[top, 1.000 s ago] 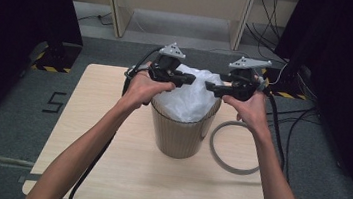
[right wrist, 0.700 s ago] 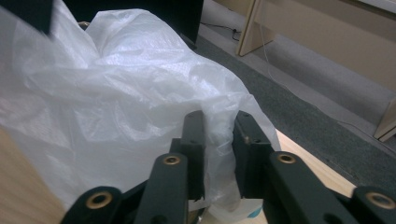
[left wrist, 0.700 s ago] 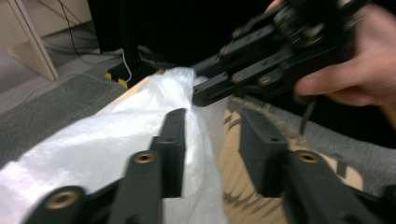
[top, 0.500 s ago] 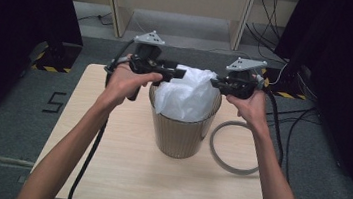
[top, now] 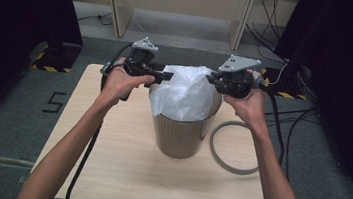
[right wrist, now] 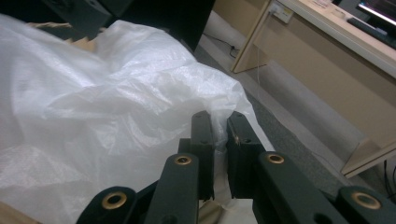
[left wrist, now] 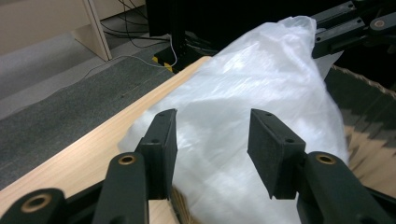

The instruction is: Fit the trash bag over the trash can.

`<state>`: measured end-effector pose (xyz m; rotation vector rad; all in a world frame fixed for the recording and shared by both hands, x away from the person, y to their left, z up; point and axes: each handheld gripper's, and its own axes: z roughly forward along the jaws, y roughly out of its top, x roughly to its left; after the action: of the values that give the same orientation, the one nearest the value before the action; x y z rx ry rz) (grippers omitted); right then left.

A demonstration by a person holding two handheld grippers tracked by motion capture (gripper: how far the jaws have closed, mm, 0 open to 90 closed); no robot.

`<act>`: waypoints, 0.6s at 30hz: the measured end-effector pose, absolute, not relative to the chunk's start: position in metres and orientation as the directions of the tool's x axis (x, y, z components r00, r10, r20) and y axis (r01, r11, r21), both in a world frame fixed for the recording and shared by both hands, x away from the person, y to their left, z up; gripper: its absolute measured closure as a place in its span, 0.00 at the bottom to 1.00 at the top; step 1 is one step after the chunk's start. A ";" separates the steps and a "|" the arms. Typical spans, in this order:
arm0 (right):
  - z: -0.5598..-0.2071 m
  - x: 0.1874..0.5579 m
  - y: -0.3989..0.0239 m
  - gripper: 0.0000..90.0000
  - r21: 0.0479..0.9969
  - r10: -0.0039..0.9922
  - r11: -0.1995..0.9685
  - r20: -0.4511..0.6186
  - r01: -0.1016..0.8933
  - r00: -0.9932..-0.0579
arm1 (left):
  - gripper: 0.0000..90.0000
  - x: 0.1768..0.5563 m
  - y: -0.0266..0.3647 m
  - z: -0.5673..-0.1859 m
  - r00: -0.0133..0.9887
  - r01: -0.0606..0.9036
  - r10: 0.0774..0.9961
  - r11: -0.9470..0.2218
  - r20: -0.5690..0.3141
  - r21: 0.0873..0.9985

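**Bag pinched on your right, loose between your left jaws**

The wooden table [top: 121,168] carries everything, and your forearms come in over its near edge. At its middle stands the brown bin [top: 180,135], upright, with the white plastic bag [top: 185,95] bulging up out of its mouth. A grey ring [top: 232,148] lies flat on the table just beside the bin, on your right-hand side, below your right wrist.

Your two hands sit at either side of the bag's top, roughly level with each other. Your left gripper [top: 164,75] points inward at the bag's left upper edge. In the left gripper view its jaws stand well apart, and the bag [left wrist: 243,116] fills the gap ahead of the pads [left wrist: 268,149]; you cannot tell whether the film touches either pad. The bin's rim [left wrist: 355,81] shows beyond the bag, to the right of those jaws.

Your right gripper [top: 212,78] meets the bag's right upper edge. In the right gripper view [right wrist: 217,140] its jaws are drawn nearly together with a fold of the bag's film [right wrist: 116,107] caught between them, and the rest of the bag spreads away to the left of the fingertips.
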<state>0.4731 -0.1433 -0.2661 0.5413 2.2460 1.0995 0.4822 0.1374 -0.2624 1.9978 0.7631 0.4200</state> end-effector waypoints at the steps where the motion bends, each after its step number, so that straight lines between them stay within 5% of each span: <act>1: -0.267 0.471 -0.140 0.92 0.804 0.563 0.588 -0.323 0.093 -0.761 | 0.59 0.481 0.136 -0.262 0.753 0.344 0.658 -0.383 -0.008 0.857; 9: -0.279 0.456 -0.125 0.93 0.732 0.451 0.676 -0.321 0.084 -0.833 | 0.55 0.484 0.142 -0.260 0.727 0.345 0.687 -0.363 -0.002 0.866; 18: -0.283 0.451 -0.126 0.93 0.730 0.444 0.675 -0.287 0.107 -0.849 | 0.47 0.513 0.149 -0.268 0.666 0.397 0.745 -0.316 -0.034 0.862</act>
<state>0.4511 -0.1259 -0.2828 0.4286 2.4435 1.0240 0.5134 0.1486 -0.2678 1.9417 0.8908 0.4666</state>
